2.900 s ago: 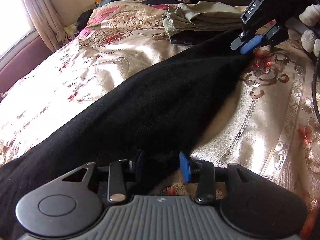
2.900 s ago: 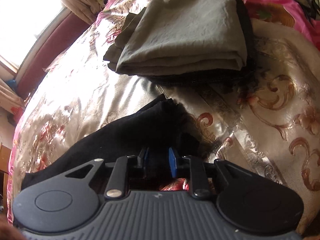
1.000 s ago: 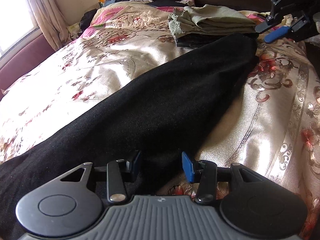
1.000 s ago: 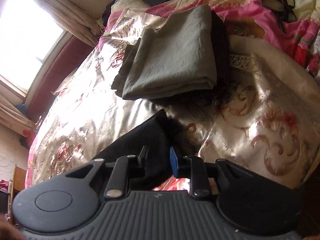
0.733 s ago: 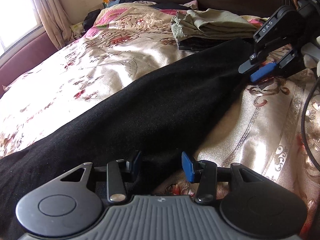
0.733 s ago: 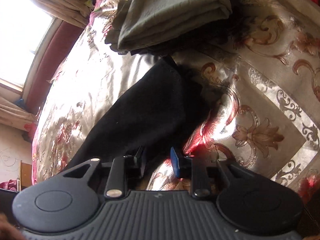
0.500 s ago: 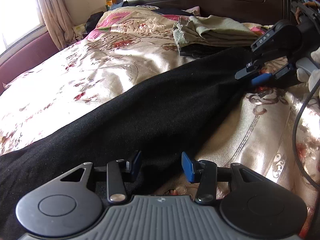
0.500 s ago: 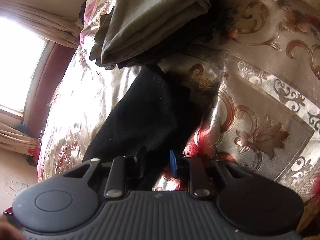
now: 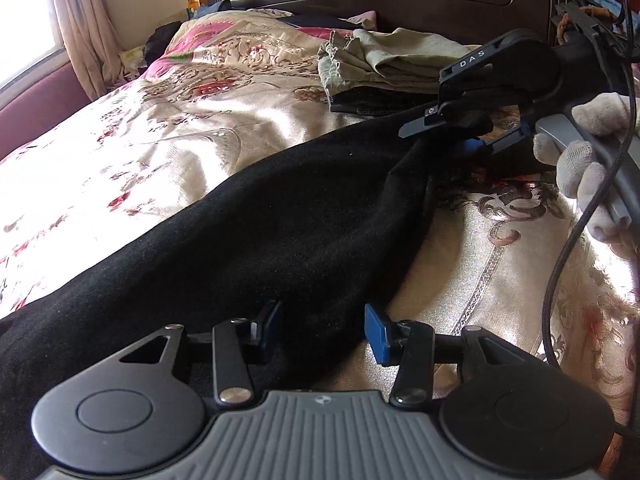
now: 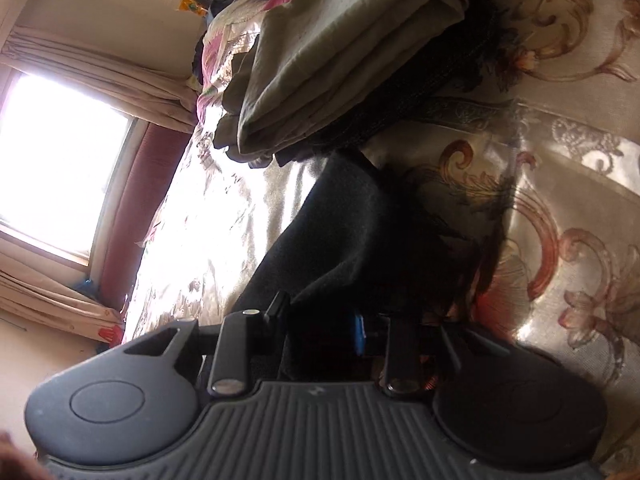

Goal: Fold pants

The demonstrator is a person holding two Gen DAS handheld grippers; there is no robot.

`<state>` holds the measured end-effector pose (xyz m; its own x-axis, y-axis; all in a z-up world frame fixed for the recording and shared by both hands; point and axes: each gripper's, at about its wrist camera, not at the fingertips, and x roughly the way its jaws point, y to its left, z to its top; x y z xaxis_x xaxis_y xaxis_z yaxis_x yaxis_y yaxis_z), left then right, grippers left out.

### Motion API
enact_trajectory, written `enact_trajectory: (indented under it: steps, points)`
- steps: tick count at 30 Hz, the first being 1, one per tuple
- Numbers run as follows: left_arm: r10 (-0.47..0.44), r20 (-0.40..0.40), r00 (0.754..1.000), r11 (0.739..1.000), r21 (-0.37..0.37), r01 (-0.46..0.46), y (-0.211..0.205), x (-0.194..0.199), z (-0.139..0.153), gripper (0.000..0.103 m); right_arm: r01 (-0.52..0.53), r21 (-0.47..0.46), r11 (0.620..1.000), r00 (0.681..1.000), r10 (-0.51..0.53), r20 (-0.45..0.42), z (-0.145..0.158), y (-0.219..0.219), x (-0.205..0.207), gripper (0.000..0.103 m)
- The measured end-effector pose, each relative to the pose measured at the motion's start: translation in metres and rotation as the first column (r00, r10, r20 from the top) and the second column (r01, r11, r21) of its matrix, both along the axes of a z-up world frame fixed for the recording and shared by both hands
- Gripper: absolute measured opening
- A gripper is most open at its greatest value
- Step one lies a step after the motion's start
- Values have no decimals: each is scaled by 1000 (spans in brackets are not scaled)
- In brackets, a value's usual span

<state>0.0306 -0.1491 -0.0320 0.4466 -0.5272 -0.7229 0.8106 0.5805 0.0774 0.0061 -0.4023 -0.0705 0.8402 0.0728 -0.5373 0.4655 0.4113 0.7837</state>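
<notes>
Daylight pours from the window [image 10: 60, 168] at the left of the right wrist view, blown out to pure white. Glare washes the satin bedspread [image 9: 120, 168] at left of both frames. The black pants [image 9: 260, 232] swallow detail. Fisheye bending curves the edges; the right view is tilted and slightly soft.

Pants [image 9: 280, 220] lie across the bedspread [image 9: 160, 128] — folded clothes [image 9: 392, 64] behind.
</notes>
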Motion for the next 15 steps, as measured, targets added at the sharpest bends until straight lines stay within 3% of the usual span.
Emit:
enact_trajectory:
  steps: [6,12,15]
  points:
    - [-9,7,1000,1000,11,9,1,-2,-2,60,18,55,998,1000,-17,-5,-5,-7,-14,26]
    - [-3,0,1000,1000,2,3,1,-1,-1,61,53,1,999,998,-53,-45,-2,-4,-17,26]
    - [2,1,1000,1000,-2,-2,2,-1,-1,61,110,20,994,994,-110,-18,-15,-6,-4,25]
